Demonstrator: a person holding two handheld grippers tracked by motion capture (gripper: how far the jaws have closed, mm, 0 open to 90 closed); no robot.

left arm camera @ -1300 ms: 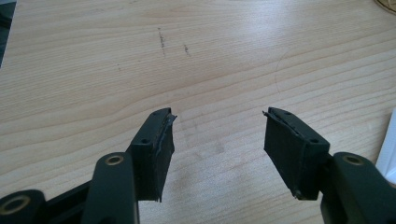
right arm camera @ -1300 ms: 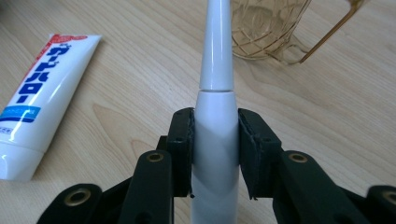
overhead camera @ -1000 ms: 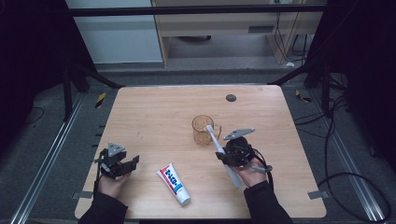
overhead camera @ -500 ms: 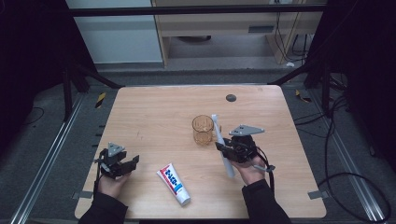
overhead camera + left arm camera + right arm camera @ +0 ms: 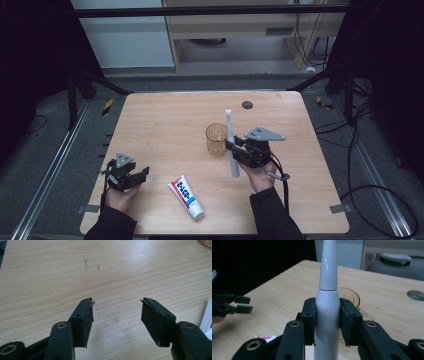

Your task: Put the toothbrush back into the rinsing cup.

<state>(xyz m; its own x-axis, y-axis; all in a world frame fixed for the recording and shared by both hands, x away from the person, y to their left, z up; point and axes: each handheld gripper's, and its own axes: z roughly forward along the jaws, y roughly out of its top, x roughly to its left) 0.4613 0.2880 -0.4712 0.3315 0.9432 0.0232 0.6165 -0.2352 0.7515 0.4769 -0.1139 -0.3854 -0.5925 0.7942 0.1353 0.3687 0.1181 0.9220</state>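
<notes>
Right gripper, at about 4 o'clock on the table, pinches a white electric toothbrush by its handle, the shaft nearly upright with its head toward 12 o'clock. The brush stands just beside an amber glass cup, on the cup's 3 o'clock side. Left gripper rests low at 8 o'clock, jaws spread over bare wood, with a toothpaste tube lying at its 3 o'clock

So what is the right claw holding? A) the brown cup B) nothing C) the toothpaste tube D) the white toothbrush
D: the right claw is clamped on both sides of the white toothbrush, while the toothpaste tube lies on the table and the brown cup stands apart.
</notes>
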